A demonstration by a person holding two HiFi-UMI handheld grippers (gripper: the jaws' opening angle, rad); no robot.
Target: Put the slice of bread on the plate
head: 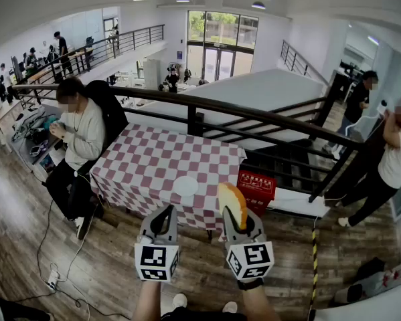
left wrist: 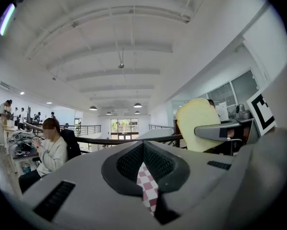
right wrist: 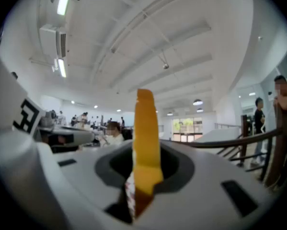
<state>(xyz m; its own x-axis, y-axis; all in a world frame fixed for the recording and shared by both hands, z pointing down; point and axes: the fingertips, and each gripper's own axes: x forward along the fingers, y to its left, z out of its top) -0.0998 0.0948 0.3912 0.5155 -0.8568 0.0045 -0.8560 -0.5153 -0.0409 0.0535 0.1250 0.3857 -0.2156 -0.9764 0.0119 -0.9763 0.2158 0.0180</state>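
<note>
Right hand-held gripper (head: 235, 218) pinches bread slice (head: 231, 198); red box (head: 256, 186) print unreadable

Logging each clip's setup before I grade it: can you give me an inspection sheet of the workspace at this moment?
Surface: table under a red-and-white checked cloth, ahead of both grippers.
Job's things: white plate on the cloth near its front edge, empty; slice of bread held upright, off the table.
Clutter: red box beside the table's right corner.
Grippers: right gripper shut on the slice of bread; left gripper closed to a slit, nothing in it.
Cables: cable trailing over the wooden floor at left.
Surroundings: seated person left of the table, railing behind, two standing people at right.
</note>
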